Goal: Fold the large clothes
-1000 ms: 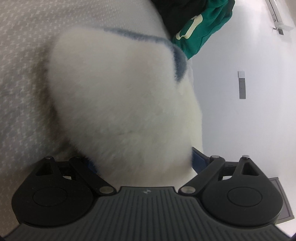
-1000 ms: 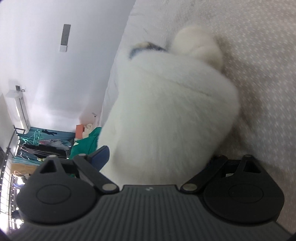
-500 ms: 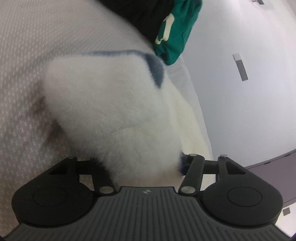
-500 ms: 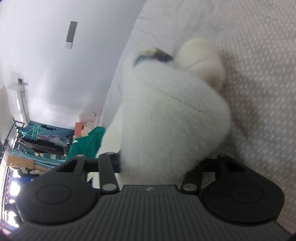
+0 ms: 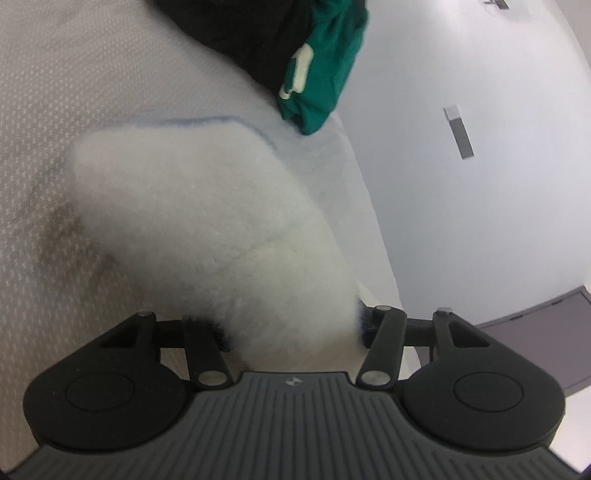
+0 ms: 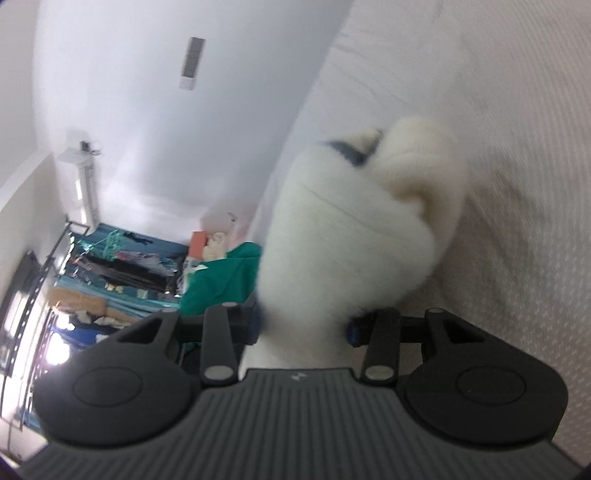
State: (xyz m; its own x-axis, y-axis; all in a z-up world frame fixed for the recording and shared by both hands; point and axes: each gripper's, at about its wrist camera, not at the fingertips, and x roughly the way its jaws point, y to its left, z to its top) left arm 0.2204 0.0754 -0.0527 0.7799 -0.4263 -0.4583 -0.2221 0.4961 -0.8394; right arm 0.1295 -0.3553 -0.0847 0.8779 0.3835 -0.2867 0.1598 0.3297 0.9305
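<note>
A thick white fleece garment with a thin blue trim lies bunched on the pale dotted bed cover. My left gripper is clamped on its near edge, and the fleece fills the gap and hides the pads. In the right wrist view the same white fleece garment hangs bunched from my right gripper. That gripper's jaws are closing, with the fleece squeezed between them. The held edges are raised off the bed cover.
A green garment and a black one lie at the bed's far edge by the white wall. The right wrist view shows the green garment and a cluttered clothes rack beyond the bed.
Both grippers went from wide open around the fleece to clamped on it. Both then rose, pulling the garment's near edge up and bunching it.
</note>
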